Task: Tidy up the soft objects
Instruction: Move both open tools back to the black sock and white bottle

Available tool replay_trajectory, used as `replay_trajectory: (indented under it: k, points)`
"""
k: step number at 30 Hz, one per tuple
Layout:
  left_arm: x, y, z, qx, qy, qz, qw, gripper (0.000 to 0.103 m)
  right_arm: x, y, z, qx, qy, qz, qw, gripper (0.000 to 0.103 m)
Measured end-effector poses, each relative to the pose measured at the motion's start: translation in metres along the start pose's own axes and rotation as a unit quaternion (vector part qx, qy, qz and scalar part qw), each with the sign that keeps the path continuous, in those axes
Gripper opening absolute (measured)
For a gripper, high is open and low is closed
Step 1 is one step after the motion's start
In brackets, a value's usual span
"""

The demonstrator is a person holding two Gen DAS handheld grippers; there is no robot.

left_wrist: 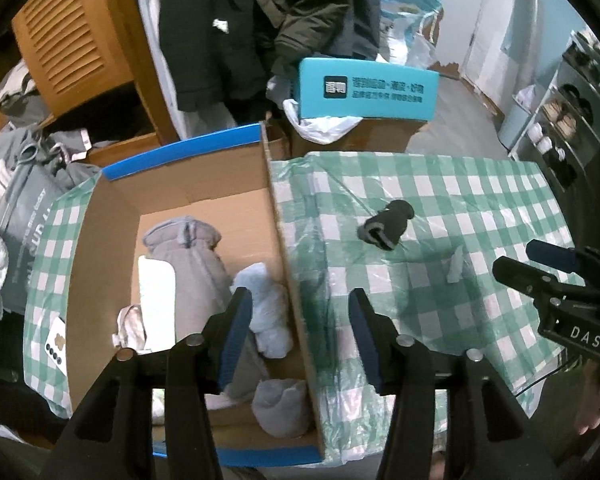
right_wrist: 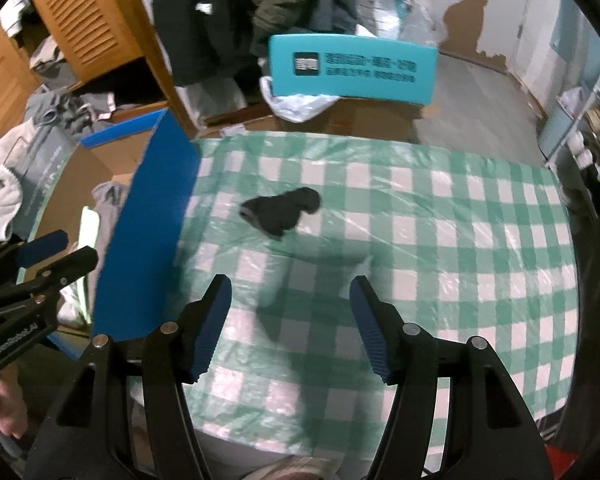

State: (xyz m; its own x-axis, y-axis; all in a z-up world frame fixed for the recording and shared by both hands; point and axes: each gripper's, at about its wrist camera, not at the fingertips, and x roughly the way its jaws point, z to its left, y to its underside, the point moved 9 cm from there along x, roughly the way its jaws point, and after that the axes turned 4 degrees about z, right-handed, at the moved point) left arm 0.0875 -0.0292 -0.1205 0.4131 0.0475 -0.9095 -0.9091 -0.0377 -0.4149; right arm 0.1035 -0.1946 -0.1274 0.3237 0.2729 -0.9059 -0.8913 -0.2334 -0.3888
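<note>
Both the left hand-held gripper [left_wrist: 300,328] and right hand-held gripper [right_wrist: 290,320] hang released and empty near the blue-edged cardboard box [left_wrist: 204,184], a dark rolled sock [right_wrist: 282,210] lying just beside it.

Green-and-white checked tablecloth [right_wrist: 420,220] — black sock [right_wrist: 284,210], blue-sided box [right_wrist: 148,240].

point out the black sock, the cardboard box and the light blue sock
black sock [right_wrist: 282,214], right wrist view, middle of the bundle
cardboard box [left_wrist: 284,248], left wrist view, its right wall
light blue sock [left_wrist: 270,312], left wrist view, middle of the roll inside the box
</note>
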Motion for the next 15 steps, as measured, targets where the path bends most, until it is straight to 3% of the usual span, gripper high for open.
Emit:
replay_trajectory:
  k: [15]
  points:
    - [0.022, -0.004, -0.054, 0.051, 0.002, 0.019, 0.9985, 0.060, 0.015, 0.014, -0.065, 0.063, 0.019, 0.014, 0.998, 0.062]
